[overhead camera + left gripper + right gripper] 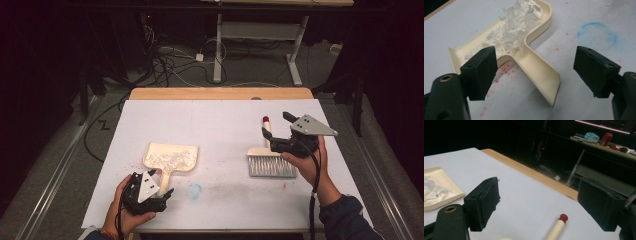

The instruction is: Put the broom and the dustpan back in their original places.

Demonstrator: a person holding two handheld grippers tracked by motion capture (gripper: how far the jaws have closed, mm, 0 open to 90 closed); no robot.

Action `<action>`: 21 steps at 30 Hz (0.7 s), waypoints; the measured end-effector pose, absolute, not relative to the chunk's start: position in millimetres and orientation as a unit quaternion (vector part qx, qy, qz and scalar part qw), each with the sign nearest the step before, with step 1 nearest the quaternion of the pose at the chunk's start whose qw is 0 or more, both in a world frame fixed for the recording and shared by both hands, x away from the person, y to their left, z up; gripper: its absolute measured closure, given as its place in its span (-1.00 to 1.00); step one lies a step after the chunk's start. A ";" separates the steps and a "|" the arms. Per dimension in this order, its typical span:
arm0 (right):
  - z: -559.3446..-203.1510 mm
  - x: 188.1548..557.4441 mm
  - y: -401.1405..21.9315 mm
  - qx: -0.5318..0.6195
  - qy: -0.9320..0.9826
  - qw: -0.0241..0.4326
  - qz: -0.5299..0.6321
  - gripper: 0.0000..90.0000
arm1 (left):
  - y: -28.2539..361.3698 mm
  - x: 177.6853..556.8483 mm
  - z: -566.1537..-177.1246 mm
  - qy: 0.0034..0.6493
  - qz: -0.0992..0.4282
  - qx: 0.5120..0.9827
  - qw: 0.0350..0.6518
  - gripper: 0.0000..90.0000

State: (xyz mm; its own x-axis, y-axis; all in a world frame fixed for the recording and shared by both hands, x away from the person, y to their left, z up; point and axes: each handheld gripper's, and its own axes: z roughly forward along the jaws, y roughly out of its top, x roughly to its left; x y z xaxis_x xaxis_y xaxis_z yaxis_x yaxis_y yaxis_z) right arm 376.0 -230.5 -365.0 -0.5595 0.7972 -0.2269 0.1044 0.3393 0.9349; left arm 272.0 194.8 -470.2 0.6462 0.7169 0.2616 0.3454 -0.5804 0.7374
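Hovering open, left gripper [534, 72] straddled the dustpan [524, 47] handle near the table's front left; paper scraps [511, 27] sat loose, looked light, spill-prone, so grab the stiff handle. Right gripper [537, 205] was open over the brush [270, 159]

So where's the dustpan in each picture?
High view: the dustpan lies left of centre, its handle pointing toward the left tool.
Left gripper view: it fills the middle, handle running down between the open jaws.
Right gripper view: a corner of it sits at the left edge.
Shared landmark: the white paper scraps piled in it.
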 end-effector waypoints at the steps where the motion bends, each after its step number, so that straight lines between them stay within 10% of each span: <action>1: -364.9 374.4 -229.9 0.304 0.738 0.358 0.485 -0.59 | 194.7 272.0 -470.1 0.314 0.280 0.844 0.331 -0.57; 21: -364.4 343.0 -235.2 0.277 0.746 0.371 0.479 -0.55 | 194.1 269.6 -469.1 0.315 0.278 0.844 0.333 -0.57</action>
